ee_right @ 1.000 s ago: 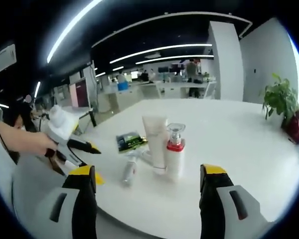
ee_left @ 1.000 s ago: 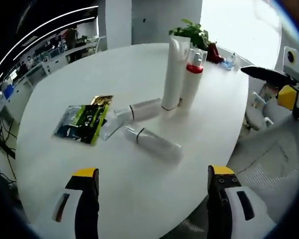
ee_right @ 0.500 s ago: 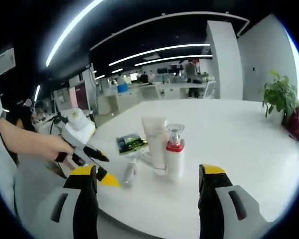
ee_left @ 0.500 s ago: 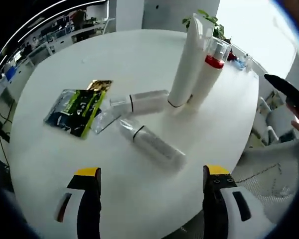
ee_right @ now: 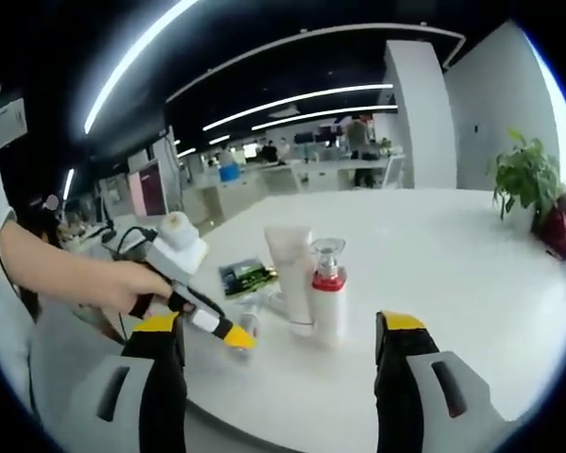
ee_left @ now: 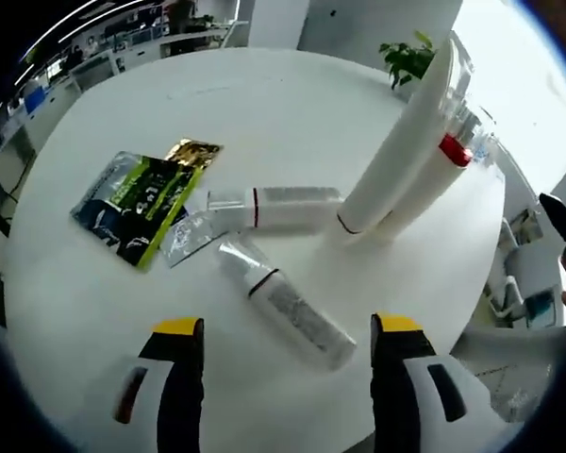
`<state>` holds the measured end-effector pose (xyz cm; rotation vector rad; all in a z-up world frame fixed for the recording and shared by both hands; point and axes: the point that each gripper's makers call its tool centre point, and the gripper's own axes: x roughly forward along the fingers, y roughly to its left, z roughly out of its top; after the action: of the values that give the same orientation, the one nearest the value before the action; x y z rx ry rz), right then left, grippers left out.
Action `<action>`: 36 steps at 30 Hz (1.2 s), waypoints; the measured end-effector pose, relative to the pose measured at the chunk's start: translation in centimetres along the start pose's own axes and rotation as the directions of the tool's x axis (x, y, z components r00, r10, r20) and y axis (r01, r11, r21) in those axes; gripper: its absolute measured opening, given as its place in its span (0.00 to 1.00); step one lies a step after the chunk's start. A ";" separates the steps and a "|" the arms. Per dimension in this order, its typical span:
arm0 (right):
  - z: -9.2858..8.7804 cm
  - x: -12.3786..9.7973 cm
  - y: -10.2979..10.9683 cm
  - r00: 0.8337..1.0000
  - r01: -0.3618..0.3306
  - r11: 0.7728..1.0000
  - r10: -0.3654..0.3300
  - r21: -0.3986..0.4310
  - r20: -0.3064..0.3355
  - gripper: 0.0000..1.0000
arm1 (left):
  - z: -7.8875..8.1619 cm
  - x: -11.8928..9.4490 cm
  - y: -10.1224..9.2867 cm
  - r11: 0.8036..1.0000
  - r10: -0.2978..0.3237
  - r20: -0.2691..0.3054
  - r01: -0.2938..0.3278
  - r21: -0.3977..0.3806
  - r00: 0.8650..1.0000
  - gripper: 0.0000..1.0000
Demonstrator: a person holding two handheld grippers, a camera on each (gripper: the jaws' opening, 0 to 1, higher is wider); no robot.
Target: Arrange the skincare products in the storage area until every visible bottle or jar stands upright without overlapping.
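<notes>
Two clear bottles lie on the white round table [ee_left: 292, 104]: one [ee_left: 288, 311] close below my left gripper [ee_left: 288, 326], the other [ee_left: 283, 206] just beyond it. My left gripper is open and hovers over the near bottle, its jaws on either side. A tall white tube [ee_left: 396, 156] and a pump bottle with a red collar [ee_left: 434, 179] stand upright together. In the right gripper view the tube [ee_right: 291, 274] and pump bottle [ee_right: 328, 297] stand ahead of my open, empty right gripper [ee_right: 281, 326], and the left gripper [ee_right: 234, 338] reaches in from the left.
A green-black sachet [ee_left: 137, 203], a gold sachet [ee_left: 193, 151] and a small clear sachet [ee_left: 189, 236] lie left of the bottles. A potted plant [ee_right: 524, 175] stands at the table's far side. The table edge runs close beneath my left jaws. A hand [ee_right: 104, 288] holds the left gripper.
My left gripper has moved forward and down over the near lying bottle; in the right gripper view it has slid right toward the bottles. The products have not moved.
</notes>
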<state>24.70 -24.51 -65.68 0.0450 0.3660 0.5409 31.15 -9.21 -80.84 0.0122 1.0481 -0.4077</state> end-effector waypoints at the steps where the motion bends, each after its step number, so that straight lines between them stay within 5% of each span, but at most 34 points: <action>1: 0.0 -0.1 -0.1 1.000 0.003 1.000 -0.003 0.004 0.004 0.82 | 0.0 0.1 0.1 1.000 0.008 -0.007 -0.008 0.016 1.000 0.64; 19: 0.2 -0.2 -0.4 1.000 0.019 1.000 -0.019 0.016 0.015 0.81 | -1.6 0.6 1.7 0.990 0.079 -0.099 -0.066 0.128 0.992 0.54; 32: 0.3 -0.2 -0.6 1.000 0.025 0.999 -0.025 0.023 0.019 0.80 | -0.8 0.8 3.0 0.950 0.117 -0.087 -0.086 0.299 0.989 0.42; 36: 0.3 -0.2 -0.6 0.999 0.026 0.999 -0.026 0.023 0.020 0.80 | -0.5 1.1 3.1 0.942 0.107 -0.082 -0.075 0.327 0.991 0.25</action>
<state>24.92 -25.16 -65.43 0.0678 0.3527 0.5101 32.20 -6.61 -82.63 0.3767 1.0642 -0.4947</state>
